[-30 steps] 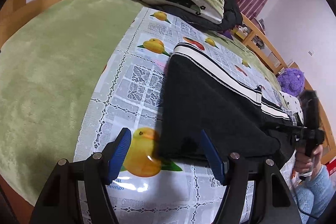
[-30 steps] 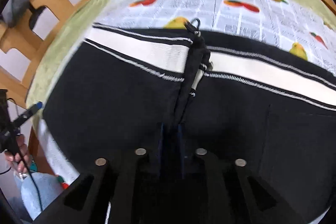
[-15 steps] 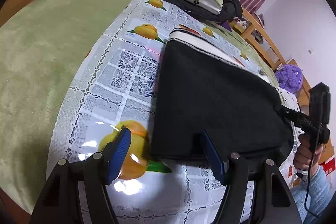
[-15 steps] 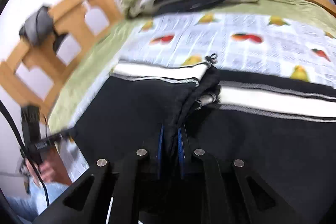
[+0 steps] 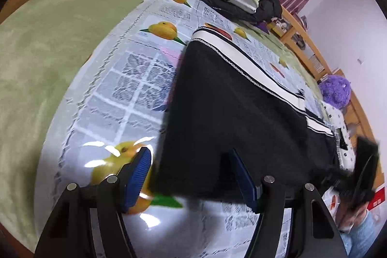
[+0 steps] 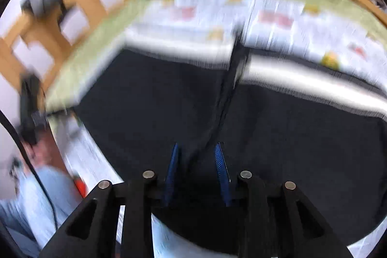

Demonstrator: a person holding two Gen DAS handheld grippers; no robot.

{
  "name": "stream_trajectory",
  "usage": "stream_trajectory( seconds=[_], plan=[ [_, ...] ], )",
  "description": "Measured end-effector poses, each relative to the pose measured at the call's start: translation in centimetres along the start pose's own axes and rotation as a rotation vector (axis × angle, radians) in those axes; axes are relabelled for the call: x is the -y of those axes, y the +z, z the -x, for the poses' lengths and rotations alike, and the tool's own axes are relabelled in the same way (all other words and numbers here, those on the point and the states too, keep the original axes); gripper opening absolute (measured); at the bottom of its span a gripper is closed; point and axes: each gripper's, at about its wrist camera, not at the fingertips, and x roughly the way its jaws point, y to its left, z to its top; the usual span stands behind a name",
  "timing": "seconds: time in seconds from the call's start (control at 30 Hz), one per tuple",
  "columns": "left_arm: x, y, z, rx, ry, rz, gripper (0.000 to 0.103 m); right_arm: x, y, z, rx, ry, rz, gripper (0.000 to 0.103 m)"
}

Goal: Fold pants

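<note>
The black pants (image 5: 237, 117) lie flat on the fruit-print tablecloth (image 5: 125, 79), long axis along the near edge. The left gripper (image 5: 191, 175) stands wide at the hem corner. The right gripper (image 6: 197, 171), jaws narrowly parted, straddles the pants' center fold.

Each gripper, the left gripper (image 5: 191, 173) and the right gripper (image 6: 197, 171), has black angular finger arms with round silver screw heads and ribbed blue pads (image 5: 139, 177). At the left wrist view's lower right: bare-skinned hand (image 5: 352, 212), light blue sleeve (image 5: 360, 233).
</note>
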Motion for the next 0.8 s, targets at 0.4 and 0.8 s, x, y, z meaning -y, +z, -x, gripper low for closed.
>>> stream_trajectory(
  seconds=[0.4,0.8],
  plan=[
    [10.2,3.3,4.1,0.086,0.207,-0.235,0.016,5.5,-3.4,9.5,0.357,-0.047,-0.233,0.038],
    [31.4,0.1,2.8,0.14,0.103,-0.522,0.014,18.1,-8.8,11.9,0.363,-0.192,-0.471,0.022]
  ],
)
